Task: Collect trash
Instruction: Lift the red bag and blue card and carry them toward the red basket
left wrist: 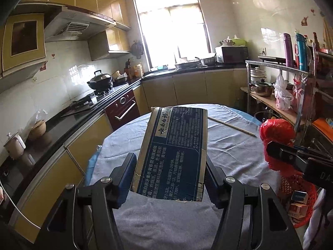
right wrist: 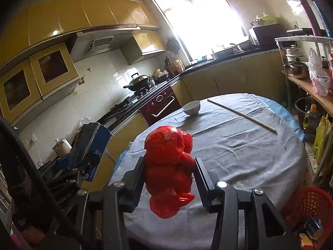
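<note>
Flattened printed cardboard box sits clamped in the left gripper; crinkled red plastic bag is pinched by the right gripper.

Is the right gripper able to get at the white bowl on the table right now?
Probably not yet. The right gripper is shut on a crumpled red plastic bag, so its jaws are full. The white bowl sits at the table's far side with only bare grey cloth between, so the path looks free.
</note>
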Action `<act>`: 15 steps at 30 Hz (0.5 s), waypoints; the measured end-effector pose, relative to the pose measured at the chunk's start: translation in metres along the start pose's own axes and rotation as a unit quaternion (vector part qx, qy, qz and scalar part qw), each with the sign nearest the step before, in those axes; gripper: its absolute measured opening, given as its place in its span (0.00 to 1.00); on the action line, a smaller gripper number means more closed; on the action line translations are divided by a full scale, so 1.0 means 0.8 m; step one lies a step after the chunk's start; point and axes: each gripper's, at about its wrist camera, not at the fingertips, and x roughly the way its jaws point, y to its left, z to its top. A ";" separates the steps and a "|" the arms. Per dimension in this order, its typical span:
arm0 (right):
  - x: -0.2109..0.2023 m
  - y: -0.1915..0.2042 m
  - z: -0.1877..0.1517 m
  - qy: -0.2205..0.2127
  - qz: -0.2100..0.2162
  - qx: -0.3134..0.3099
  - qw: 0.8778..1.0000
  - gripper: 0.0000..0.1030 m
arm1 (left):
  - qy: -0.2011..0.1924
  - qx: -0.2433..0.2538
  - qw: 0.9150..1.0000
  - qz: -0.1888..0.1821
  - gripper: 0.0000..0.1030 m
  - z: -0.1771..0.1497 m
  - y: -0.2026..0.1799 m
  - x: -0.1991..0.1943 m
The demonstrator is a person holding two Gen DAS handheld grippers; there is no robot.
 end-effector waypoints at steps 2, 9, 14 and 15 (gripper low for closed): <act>-0.004 -0.002 0.000 -0.004 -0.003 0.000 1.000 0.47 | 0.001 0.003 1.000 -0.004 0.61 0.000 -0.002 0.000; -0.020 -0.019 -0.004 -0.013 -0.022 0.007 1.000 0.48 | 0.008 0.018 1.000 -0.020 0.61 -0.004 -0.019 0.004; -0.035 -0.035 -0.007 -0.021 -0.039 0.013 0.999 0.48 | 0.012 0.032 0.999 -0.029 0.61 -0.006 -0.037 0.006; -0.038 -0.040 -0.008 -0.023 -0.043 0.015 0.999 0.48 | 0.012 0.035 0.999 -0.031 0.61 -0.006 -0.040 0.006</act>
